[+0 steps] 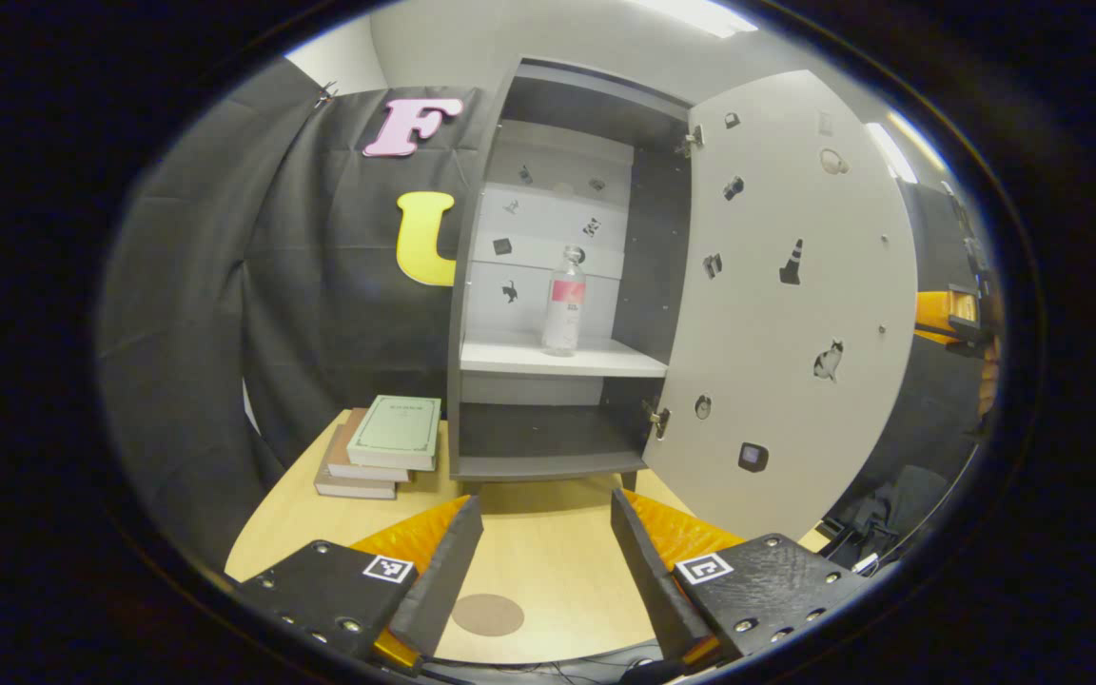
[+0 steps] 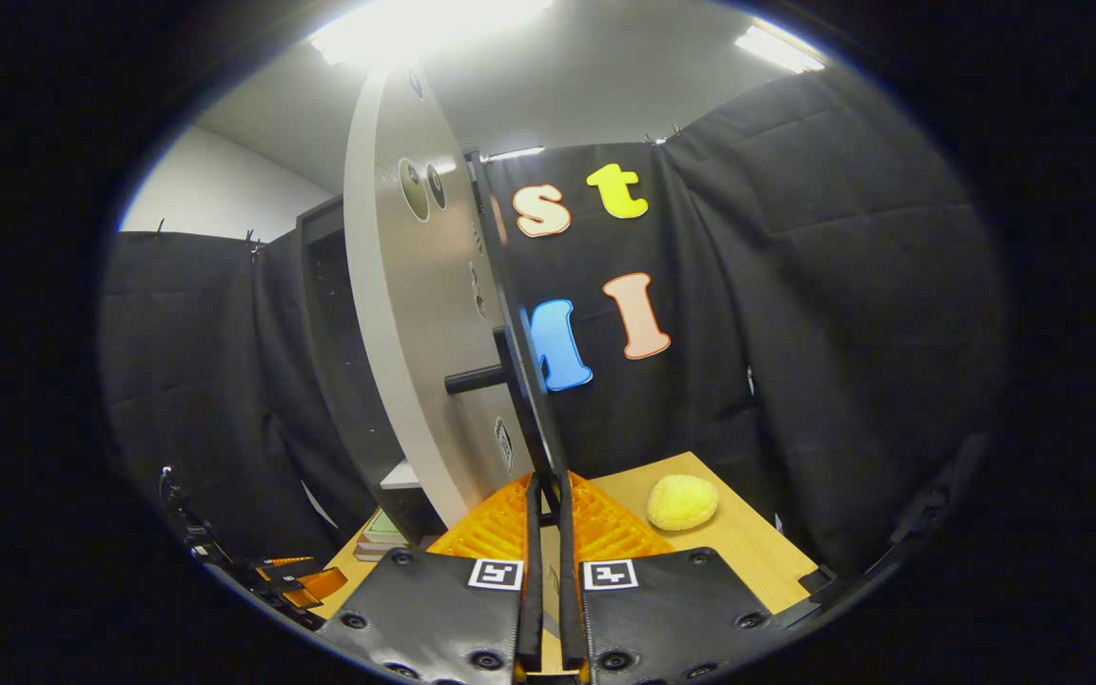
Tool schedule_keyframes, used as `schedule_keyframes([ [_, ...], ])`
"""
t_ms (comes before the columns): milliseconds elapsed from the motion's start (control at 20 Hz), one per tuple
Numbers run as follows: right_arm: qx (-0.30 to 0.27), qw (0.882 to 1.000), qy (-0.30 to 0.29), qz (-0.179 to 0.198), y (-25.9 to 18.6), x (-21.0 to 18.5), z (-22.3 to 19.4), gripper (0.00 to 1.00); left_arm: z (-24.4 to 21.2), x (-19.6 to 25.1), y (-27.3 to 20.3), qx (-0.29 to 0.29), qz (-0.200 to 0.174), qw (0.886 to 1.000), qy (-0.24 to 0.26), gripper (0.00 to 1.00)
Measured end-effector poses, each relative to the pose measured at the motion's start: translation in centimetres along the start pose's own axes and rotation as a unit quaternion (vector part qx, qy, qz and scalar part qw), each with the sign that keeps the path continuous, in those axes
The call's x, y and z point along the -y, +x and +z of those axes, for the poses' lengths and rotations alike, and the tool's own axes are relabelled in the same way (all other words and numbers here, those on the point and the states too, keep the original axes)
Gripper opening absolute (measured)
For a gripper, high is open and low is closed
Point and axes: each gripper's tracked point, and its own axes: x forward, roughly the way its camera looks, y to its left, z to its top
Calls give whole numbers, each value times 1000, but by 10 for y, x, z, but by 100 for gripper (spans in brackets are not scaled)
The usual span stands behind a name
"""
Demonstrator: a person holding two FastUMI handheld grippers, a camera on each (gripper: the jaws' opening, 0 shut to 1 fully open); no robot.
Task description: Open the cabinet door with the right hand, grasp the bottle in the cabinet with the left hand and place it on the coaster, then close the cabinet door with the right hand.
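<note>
Fingers of the left gripper stand spread wide with nothing between them, aimed at the bottle upright on the cabinet's middle shelf, near its front edge. Right gripper fingers are pressed nearly together on the edge of the open door. With the door open, the reach for the bottle looks next: straight in, jaws either side. On the table, the coaster lies near the front edge, books at the left edge, a yellow ball toward the right. Black cloth walls the booth.

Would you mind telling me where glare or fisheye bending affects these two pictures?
Right gripper view: the ceiling light is blown out, and the cabinet door bows strongly. Left gripper view: even light, the bottle is sharp, and the door's edge curves.
</note>
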Motion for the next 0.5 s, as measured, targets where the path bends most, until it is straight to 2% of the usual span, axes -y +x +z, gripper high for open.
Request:
schedule_keyframes([
  [100, -1, 1000, 15, -9, -2, 10, -1, 9, 0, 4, 0, -3, -10, 1000, -1, 84],
  [150, -4, 1000, 31, -4, -5, 8, -3, 9, 0, 5, 0, -5, -15, 1000, 0, 87],
  [200, -7, 999, 46, -2, -8, 9, -5, 8, 1, 6, 0, -6, -21, 1000, 3, 84],
  [300, -13, 997, 70, -15, -14, 19, -10, 2, 3, 6, 2, -2, -31, 999, 7, 84],
  [350, -15, 996, 85, -20, -18, 24, -10, 2, 5, 8, 5, 2, -37, 999, 8, 84],
  [500, 0, 993, 101, -62, -32, 50, -3, 0, 13, 9, 14, 10, -52, 999, 13, 84],
])
